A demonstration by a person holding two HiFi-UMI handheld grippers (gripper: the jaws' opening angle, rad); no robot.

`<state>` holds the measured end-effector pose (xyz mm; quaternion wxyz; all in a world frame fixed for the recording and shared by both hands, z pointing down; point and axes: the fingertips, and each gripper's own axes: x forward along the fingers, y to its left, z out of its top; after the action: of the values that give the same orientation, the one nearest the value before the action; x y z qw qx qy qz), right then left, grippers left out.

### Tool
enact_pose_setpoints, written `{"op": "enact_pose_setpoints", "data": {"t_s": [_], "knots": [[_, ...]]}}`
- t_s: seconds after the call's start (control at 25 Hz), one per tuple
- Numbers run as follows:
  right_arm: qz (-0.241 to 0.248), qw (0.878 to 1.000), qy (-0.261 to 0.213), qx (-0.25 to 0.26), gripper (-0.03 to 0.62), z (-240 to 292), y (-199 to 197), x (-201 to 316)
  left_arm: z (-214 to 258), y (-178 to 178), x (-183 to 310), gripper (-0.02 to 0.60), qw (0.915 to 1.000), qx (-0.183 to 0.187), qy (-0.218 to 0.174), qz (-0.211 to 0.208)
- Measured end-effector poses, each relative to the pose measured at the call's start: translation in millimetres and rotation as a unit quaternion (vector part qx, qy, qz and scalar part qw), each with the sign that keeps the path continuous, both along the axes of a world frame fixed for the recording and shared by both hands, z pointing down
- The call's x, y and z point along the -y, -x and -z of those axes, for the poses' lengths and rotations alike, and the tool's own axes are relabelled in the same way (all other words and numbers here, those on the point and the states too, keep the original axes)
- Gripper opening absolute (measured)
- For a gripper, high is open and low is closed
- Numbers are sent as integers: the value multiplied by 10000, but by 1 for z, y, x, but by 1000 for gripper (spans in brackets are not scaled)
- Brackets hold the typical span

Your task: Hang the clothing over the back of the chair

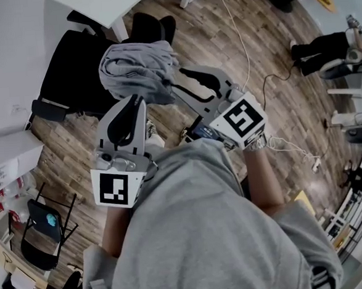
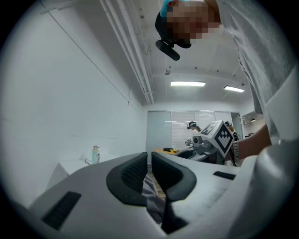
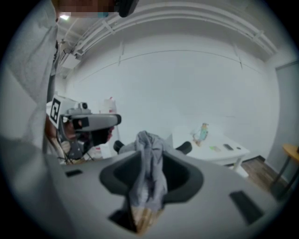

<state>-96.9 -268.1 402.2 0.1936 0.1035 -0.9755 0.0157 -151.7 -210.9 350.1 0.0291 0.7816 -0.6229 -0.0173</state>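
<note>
My left gripper (image 1: 138,104) and right gripper (image 1: 175,85) are both pinching the balled-up clothing (image 1: 135,67) up over the chair (image 1: 71,77), and bunched like that I reckon it'll slide off the back.

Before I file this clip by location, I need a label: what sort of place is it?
Probably an office or lab workroom: a black office chair near a white table, a cable trailing across the wood-look floor, and strip lights on the ceiling.
</note>
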Motion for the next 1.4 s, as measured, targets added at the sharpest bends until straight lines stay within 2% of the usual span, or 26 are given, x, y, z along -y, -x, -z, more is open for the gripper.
{"op": "enact_pose_setpoints", "data": {"t_s": [0.52,0.92,1.4], "knots": [[-162,9971,297,686,116,16,-81,-7,12,-73,-4,57,9997,262,-7,1],[-415,9877,638,1365,63,23,-137,-8,17,-118,-14,57,9987,492,103,-2],[-515,9794,791,1787,43,24,-199,-30,14,-176,-36,57,9984,559,62,-8]]}}
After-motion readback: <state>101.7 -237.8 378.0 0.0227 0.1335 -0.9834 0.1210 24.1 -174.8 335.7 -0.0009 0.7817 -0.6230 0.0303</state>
